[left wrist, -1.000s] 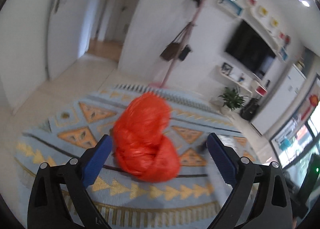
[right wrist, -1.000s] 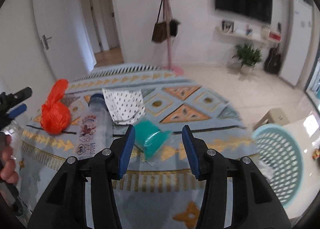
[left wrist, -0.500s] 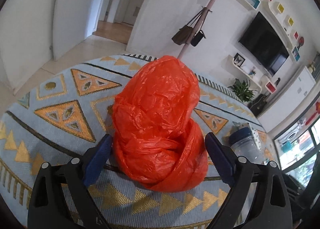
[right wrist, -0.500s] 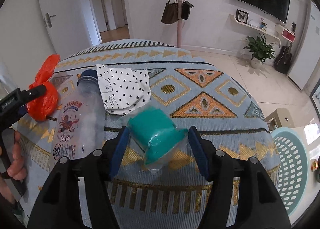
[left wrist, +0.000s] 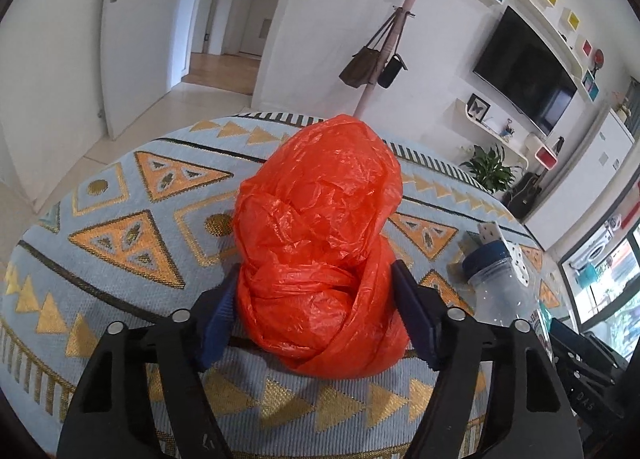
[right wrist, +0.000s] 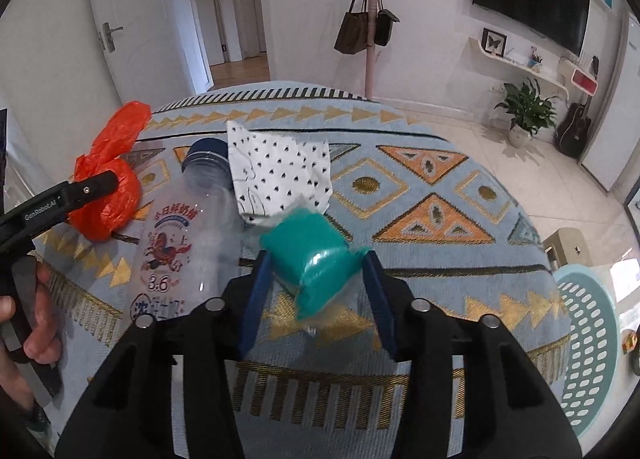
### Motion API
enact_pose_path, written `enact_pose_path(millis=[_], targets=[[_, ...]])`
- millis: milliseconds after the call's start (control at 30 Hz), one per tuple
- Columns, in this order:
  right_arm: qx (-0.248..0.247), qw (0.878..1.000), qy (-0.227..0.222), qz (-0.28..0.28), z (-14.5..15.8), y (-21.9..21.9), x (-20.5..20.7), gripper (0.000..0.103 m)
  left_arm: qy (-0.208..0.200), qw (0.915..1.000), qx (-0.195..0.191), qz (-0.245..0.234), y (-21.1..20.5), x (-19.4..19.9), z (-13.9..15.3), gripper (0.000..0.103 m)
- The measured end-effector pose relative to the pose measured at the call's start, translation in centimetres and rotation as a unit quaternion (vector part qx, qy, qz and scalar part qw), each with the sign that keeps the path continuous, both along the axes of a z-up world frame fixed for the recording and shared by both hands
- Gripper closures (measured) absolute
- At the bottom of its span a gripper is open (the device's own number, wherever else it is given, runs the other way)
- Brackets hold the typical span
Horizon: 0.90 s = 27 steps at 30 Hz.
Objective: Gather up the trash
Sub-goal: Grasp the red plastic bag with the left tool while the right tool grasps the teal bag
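Note:
A crumpled orange plastic bag [left wrist: 320, 243] sits on the patterned tablecloth [left wrist: 132, 235]. My left gripper [left wrist: 318, 299] straddles its lower part, blue pads touching both sides, jaws closed in on it. The bag also shows in the right wrist view [right wrist: 106, 195]. A teal packet in clear wrap [right wrist: 310, 255] lies between the pads of my right gripper [right wrist: 316, 291], which is open around it with small gaps. A clear plastic bottle with a blue cap [right wrist: 182, 235] lies left of the packet, also seen in the left wrist view [left wrist: 504, 291]. A white dotted paper [right wrist: 280, 171] lies behind them.
A teal perforated basket [right wrist: 592, 343] stands on the floor at the right, below the table edge. A coat stand with bags [right wrist: 370, 31] rises behind the table. A small beige box [right wrist: 568, 247] sits on the floor beyond the table's right edge.
My left gripper moved forward around the orange bag and its jaws closed onto it. My right gripper advanced until the teal packet lay between its pads, and its jaws narrowed slightly.

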State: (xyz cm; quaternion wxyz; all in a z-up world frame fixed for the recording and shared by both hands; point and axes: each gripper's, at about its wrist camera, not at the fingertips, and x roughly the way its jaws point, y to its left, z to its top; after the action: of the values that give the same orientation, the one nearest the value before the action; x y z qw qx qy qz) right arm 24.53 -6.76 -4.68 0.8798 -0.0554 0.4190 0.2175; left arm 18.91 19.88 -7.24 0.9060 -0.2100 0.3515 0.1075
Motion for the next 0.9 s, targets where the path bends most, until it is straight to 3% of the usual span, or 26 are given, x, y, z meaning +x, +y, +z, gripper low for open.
enact_pose_path(millis=[200, 333, 467, 500, 533, 567, 767, 900], targets=[[0.011, 0.999, 0.031, 0.019, -0.2, 0.1, -2.3, 0.069, -0.016, 0.9999, -0.001, -0.005, -0.1, -0.5, 0.3, 0.041], [0.0, 0.998, 0.01, 0.055, 0.7, 1.6, -5.0, 0.069, -0.026, 0.9996, -0.008, 0.003, 0.3, -1.1, 0.3, 0.041], [-0.012, 0.999, -0.031, 0.02, 2.4, 0.9, -4.7, 0.068, -0.029, 0.9994, -0.022, 0.003, 0.7, -1.1, 0.2, 0.042], [-0.023, 0.999, -0.041, 0.009, 2.6, 0.7, -4.1, 0.064, -0.029, 0.9993, -0.023, 0.003, 0.7, -1.2, 0.2, 0.042], [-0.03, 0.999, -0.044, 0.004, 2.8, 0.5, -3.4, 0.049, -0.029, 0.9993, -0.022, 0.003, 0.7, -1.2, 0.1, 0.042], [-0.04, 0.998, -0.042, 0.006, 2.7, 0.5, -2.6, 0.041, -0.028, 0.9994, -0.022, 0.001, 0.7, -1.2, 0.1, 0.042], [-0.091, 0.994, -0.033, 0.054, 1.0, 2.1, 0.4, 0.037, -0.027, 0.9994, -0.02, -0.005, 0.7, -1.1, 0.2, 0.042], [-0.085, 0.994, -0.017, 0.059, -0.3, 2.8, 1.9, 0.037, -0.028, 0.9993, -0.022, -0.008, 0.8, -0.8, 0.4, 0.043]])
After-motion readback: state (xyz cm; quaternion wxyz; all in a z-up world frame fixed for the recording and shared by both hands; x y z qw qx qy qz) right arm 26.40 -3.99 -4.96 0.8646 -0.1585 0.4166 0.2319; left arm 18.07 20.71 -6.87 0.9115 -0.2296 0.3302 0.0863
